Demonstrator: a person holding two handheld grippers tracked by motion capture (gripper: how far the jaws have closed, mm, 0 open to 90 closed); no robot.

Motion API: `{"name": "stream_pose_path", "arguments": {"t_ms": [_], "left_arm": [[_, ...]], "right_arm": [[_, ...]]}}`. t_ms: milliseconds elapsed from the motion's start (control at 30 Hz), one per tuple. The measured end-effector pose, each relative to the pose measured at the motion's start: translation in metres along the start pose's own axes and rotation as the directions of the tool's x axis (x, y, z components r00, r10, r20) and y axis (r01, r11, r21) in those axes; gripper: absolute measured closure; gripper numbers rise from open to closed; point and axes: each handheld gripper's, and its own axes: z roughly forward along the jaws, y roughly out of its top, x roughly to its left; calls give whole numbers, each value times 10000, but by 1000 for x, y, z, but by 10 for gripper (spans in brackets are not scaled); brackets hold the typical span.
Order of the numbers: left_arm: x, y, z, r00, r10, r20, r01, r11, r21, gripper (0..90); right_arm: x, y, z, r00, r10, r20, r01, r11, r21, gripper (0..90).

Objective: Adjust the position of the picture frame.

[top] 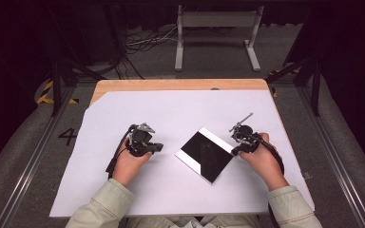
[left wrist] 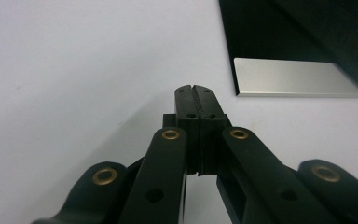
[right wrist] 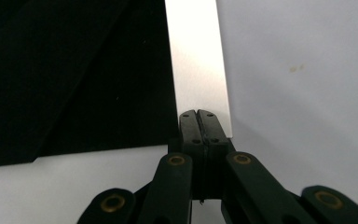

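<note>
L gripper [left wrist: 196, 89]: jaws pressed together, nothing between, tip over white sheet [top: 123, 190], near corner of black square panel [top: 204, 151] w/ silver edge strips. R gripper [right wrist: 198, 113]: jaws pressed together, empty, tip at silver strip on panel's R side. Panel flat, mid-sheet, turned diamond-wise, between both hands. Sheet on wooden table [top: 171, 84].

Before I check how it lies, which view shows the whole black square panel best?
The high view: the entire black panel with both silver edge strips, lying turned like a diamond on the white sheet. The left gripper view catches one corner; the right gripper view shows one strip and part of the black face.
</note>
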Motion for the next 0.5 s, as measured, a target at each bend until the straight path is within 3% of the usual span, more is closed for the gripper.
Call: {"name": "stream_pose_path", "arguments": {"t_ms": [167,500], "left_arm": [[5,-7,-7,9998,-153,-146,152,9998,-115,900],[7,-14,-11,9990,-336,-284,332,9994,-134,900]], "right_arm": [[-1,4,0,10000,-69,-15,69,10000,10,900],[-18,-14,-2,9976,632,-288,-648,9963,-560,900]]}}
